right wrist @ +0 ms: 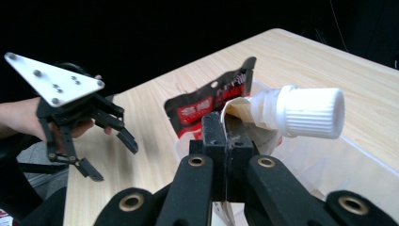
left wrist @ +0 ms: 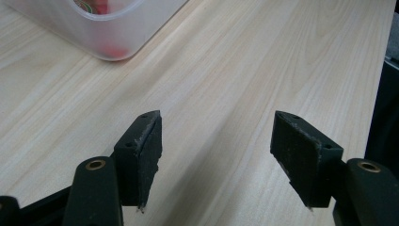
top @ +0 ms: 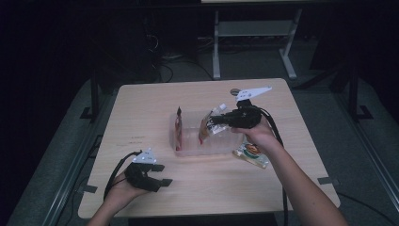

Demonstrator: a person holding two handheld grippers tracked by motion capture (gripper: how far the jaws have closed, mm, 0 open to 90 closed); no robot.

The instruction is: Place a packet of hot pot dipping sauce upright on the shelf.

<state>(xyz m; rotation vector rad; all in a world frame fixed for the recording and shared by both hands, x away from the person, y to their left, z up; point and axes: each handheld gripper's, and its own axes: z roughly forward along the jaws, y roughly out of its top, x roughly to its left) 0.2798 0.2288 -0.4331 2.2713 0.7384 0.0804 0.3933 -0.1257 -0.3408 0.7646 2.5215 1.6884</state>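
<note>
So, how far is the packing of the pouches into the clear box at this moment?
One red packet already stands in the clear box. In hand: the right gripper is shut on a spouted pouch with a white cap, holding it over the box. Left: one more pouch lies on the table beside the box. The left gripper is open and holds nothing.

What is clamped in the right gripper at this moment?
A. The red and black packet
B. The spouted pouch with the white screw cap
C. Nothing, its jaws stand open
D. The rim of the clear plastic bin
B. In the right gripper view the right gripper has its jaws pressed together on the edge of the spouted pouch, whose white screw cap juts out just above the clear plastic bin.
</note>
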